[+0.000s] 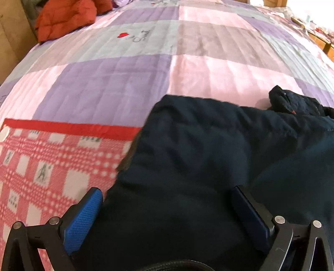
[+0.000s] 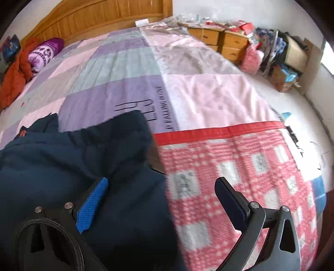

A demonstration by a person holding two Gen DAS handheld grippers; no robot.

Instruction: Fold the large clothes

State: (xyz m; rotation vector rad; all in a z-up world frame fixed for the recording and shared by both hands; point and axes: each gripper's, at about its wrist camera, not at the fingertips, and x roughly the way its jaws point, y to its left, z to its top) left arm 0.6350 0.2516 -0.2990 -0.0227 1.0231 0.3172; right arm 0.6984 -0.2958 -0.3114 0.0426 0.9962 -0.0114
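On the bed, we had a dark navy padded jacket lying across the seam where a pink checked blanket with a red border met the pink and purple patchwork quilt, a flat, roomy spot that we judged suited a bulky garment. We held the left gripper low over the jacket with its fingers spread wide and nothing pinched between them; in the left wrist view the navy fabric filled the gap and ran off toward 3 o'clock, its outer edge at about 10 o'clock from the claw, where the blanket showed. We held the right gripper spread as well, straddling the jacket's other edge: its blue-padded finger sat over navy cloth at 9 o'clock while the opposite finger hung over the checked blanket at 3 o'clock. We could not tell whether either claw touched the fabric. We judged both were set at opposite sides to take hold of the edges for a fold. An orange-red jacket and a purple patterned pillow lay well apart near the wooden headboard, at 10 to 11 o'clock.
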